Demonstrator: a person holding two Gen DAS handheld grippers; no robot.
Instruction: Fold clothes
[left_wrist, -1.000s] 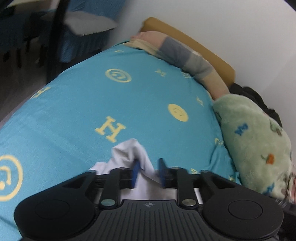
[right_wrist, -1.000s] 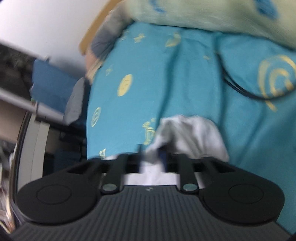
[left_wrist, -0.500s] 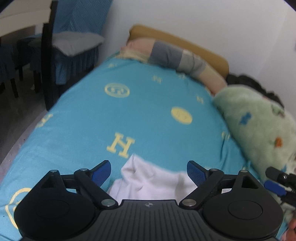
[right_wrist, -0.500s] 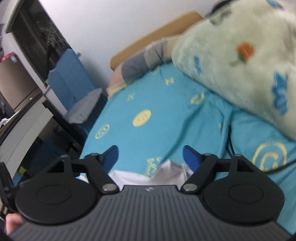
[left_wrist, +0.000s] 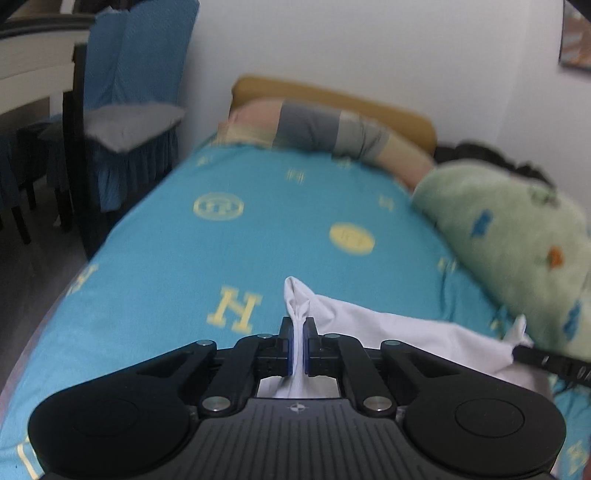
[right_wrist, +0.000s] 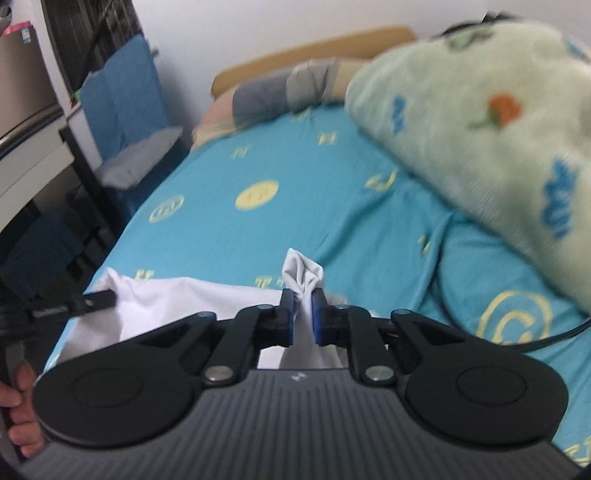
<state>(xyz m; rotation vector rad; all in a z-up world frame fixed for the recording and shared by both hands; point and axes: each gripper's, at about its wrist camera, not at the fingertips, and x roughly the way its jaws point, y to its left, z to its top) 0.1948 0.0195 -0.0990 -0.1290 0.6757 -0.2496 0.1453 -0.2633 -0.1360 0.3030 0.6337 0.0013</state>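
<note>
On the turquoise bed sheet (left_wrist: 258, 236) with its yellow letter and circle prints, near the foot end closest to the cameras, a white garment (left_wrist: 388, 328) lies bunched and pulled taut between the two tools. The left gripper (left_wrist: 298, 339) is pinched tight on one corner of the white garment, a small peak of cloth sticking up just past its blue pads, with more cloth hanging down between the fingers. The right gripper (right_wrist: 303, 317) has its jaws closing on the opposite corner; the cloth is squeezed between the pads and a crumpled tuft stands out beyond them. In the left wrist view the fabric stretches away to the right of the sheet's yellow "H" print, ending at the tip of the other tool. In the right wrist view it stretches leftward to the tip of the left tool, and fingers of the person's left hand (right_wrist: 22, 417) show at the lower left edge.

A pale green plush blanket (left_wrist: 517, 251) with blue and orange motifs is heaped along the sheet's right side. A striped pillow (left_wrist: 325, 129) lies at the far end of the sheet against a tan headboard (left_wrist: 332, 98). A black cable (right_wrist: 461, 295) curves across the sheet below the blanket. Left of the sheet stands a chair with a blue cover (left_wrist: 136, 59) and a grey cushion (left_wrist: 129, 122).
</note>
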